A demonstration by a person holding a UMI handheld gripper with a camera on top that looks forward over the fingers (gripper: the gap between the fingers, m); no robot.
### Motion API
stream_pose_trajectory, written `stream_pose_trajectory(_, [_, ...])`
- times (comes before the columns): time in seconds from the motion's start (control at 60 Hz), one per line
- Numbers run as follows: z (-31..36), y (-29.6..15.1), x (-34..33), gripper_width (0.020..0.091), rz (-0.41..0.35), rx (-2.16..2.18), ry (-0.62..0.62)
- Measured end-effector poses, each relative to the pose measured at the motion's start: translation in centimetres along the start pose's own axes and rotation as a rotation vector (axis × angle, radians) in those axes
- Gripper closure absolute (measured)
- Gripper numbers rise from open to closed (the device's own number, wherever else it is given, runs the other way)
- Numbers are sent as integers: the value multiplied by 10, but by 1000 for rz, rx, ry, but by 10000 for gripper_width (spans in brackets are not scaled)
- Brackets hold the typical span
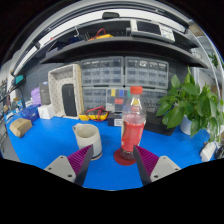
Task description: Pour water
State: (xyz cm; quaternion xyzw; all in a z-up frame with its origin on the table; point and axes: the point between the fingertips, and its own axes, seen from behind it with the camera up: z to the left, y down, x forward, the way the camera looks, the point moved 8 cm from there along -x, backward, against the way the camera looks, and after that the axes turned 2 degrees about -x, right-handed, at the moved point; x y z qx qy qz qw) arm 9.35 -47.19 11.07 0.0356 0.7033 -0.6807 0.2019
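1. The hand-held gripper (112, 166) sits low over the blue tabletop (50, 140), its two fingers spread wide, the purple pads (78, 160) on their inner faces clear of everything. It holds nothing.
2. Just ahead of the fingertips, a little toward the right finger, stands the bottle (132, 122): upright, long axis vertical, filled with reddish liquid under a red cap, resting on a dark round coaster (124, 157). It lies ahead of the fingers, not yet between them.
3. To the left of the bottle, beyond the left finger, stands a pale cup (88, 137), upright with its mouth open upward. Bottle and cup are near each other but apart, with bare tabletop between them.
4. My judgement: the coming move is a short forward reach, biased slightly right, so the bottle's body enters the open fingers.
5. Room to the right is tighter, where a leafy potted plant (196, 103) stands near the tabletop's edge.
6. Farther back, a white box-like appliance (65, 88) stands left, and shelving (120, 72) with small drawers closes the rear.
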Motion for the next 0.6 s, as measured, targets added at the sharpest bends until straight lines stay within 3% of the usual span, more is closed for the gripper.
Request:
stream_pose_trajectory(0.267, [32,-40,-48,292,-53,32,-36])
stream_pose_trajectory(0.6, [9,-64,-73,294,-112,31,27])
